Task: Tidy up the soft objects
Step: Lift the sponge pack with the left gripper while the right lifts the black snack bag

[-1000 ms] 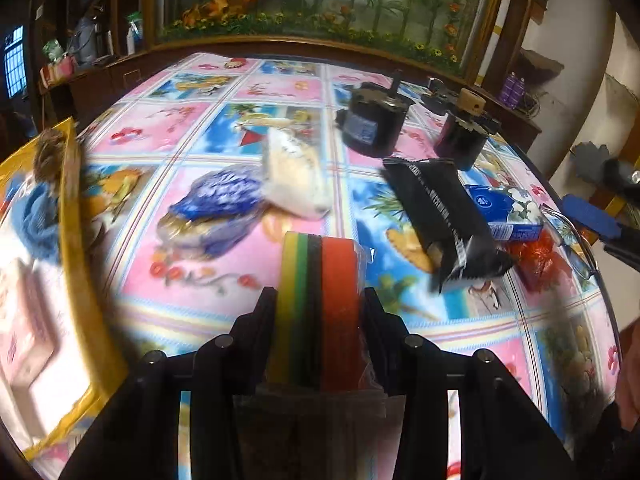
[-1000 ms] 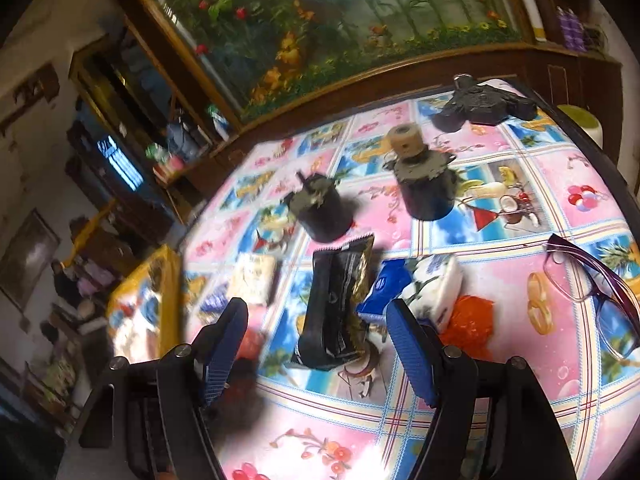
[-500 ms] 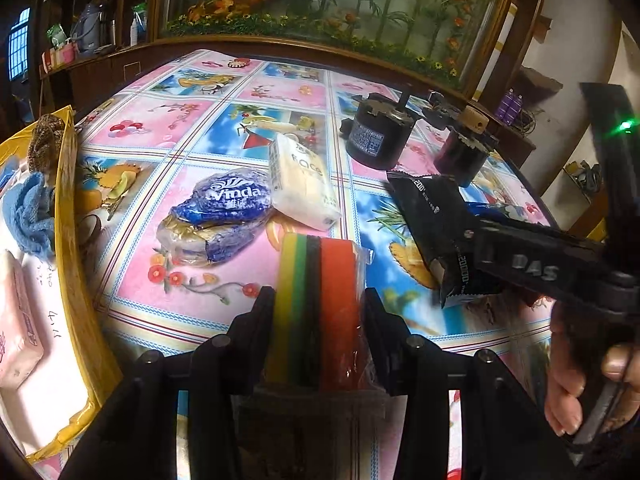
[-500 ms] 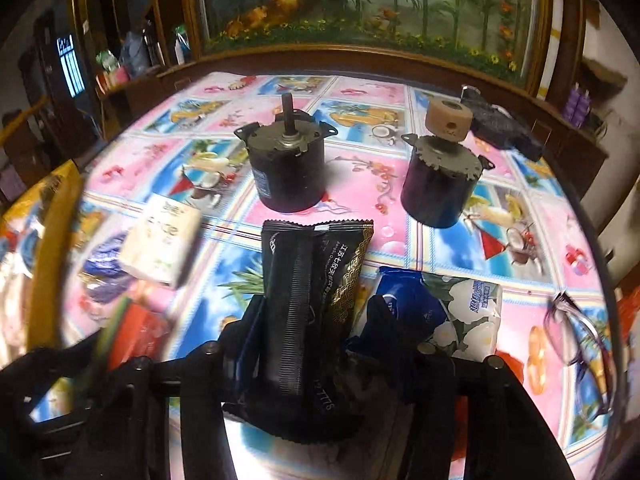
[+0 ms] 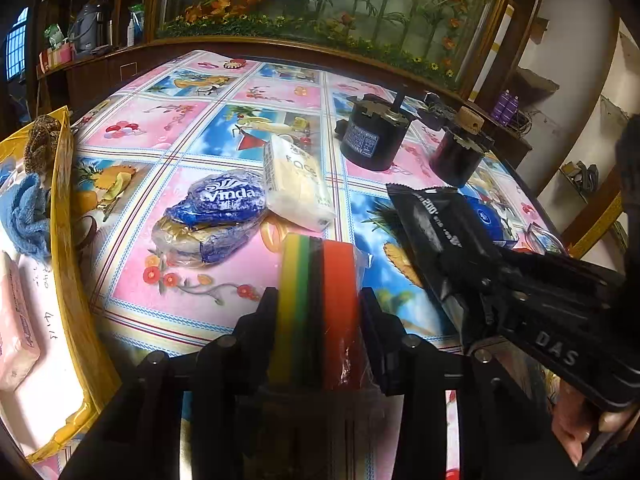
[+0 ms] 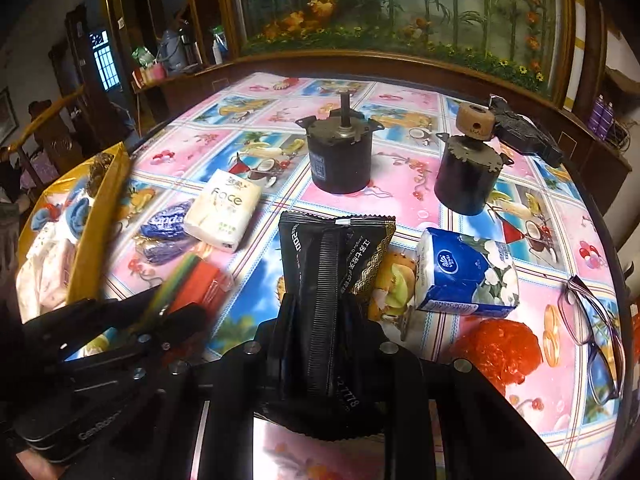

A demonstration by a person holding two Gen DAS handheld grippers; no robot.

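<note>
Black foil packet (image 6: 328, 280), mid-worktop, sits pinched in the right gripper (image 6: 320, 316), whose jaws have just closed; the left gripper (image 5: 318, 304) clamps a sponge stack (image 5: 318, 280). Slick wrapping could slip free when lifted toward the yellow box (image 5: 68, 240).

home living/dining room: fruit-print oilcloth on tabletop (image 6: 400, 196), big planted aquarium (image 6: 400, 4) in dark wood cabinet behind, thermos jug (image 6: 172, 50) and bottles on sideboard, tissue packs (image 6: 224, 210) and eyeglasses (image 6: 592, 332) lying about
</note>
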